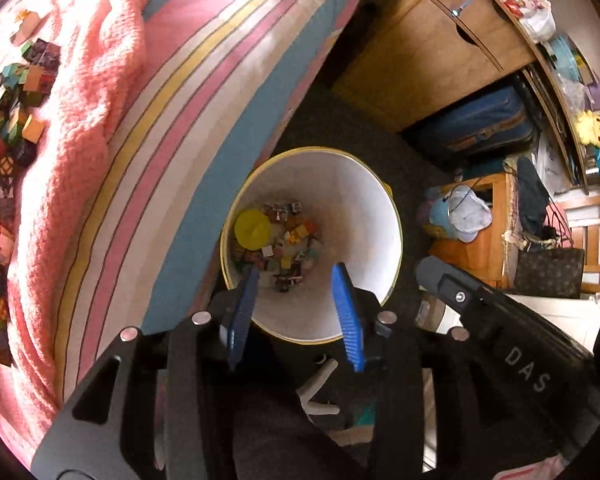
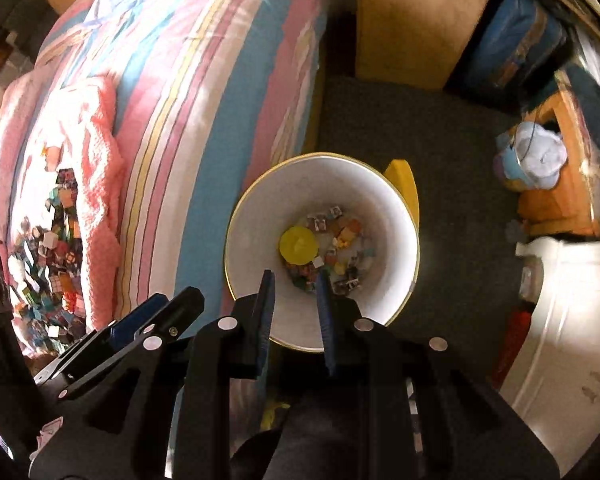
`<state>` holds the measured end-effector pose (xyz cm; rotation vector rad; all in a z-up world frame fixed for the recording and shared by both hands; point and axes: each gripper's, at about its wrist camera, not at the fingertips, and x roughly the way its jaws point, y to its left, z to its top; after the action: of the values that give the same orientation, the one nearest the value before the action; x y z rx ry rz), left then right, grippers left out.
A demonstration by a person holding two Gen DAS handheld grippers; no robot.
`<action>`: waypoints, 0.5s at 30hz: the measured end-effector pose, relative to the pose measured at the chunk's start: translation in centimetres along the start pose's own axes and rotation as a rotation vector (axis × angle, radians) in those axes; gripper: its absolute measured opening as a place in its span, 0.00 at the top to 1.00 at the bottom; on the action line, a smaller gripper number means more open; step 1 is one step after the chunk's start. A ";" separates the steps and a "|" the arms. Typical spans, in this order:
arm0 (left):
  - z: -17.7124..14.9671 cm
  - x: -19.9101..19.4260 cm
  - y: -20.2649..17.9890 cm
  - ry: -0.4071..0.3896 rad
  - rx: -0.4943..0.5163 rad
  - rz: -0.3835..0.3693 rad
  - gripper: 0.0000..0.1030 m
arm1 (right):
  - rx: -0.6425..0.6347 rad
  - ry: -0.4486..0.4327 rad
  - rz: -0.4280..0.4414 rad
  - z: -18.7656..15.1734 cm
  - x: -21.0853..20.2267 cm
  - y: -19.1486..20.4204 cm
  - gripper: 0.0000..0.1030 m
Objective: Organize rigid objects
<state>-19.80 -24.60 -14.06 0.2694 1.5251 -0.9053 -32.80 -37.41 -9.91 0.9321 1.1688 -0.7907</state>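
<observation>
Both the left gripper (image 1: 296, 276) and right gripper (image 2: 294, 280) are held spread and empty over the bucket (image 1: 364, 200), evidently for dropping blocks (image 1: 284, 240).

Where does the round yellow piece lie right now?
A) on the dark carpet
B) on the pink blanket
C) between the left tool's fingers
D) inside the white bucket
D: the round yellow piece lies among small blocks at the bottom of the white bucket, below both open tools.
</observation>
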 end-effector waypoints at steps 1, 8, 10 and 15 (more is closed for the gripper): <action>0.0 -0.1 0.4 -0.004 -0.009 0.005 0.61 | -0.015 0.001 -0.006 0.1 0.0 0.5 0.79; 0.1 -2.6 5.0 -0.065 -0.120 0.035 0.58 | -0.144 -0.002 -0.016 0.6 0.1 6.0 0.79; 0.1 -3.4 6.5 -0.081 -0.157 0.041 0.58 | -0.192 -0.010 -0.034 0.5 0.0 8.1 0.79; -0.6 -5.5 10.2 -0.128 -0.241 0.064 0.57 | -0.299 -0.043 -0.088 -0.5 -0.5 13.3 0.77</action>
<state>-12.57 -15.66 -12.92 0.0834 1.4813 -0.6683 -21.21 -31.43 -7.03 0.6168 1.2567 -0.6795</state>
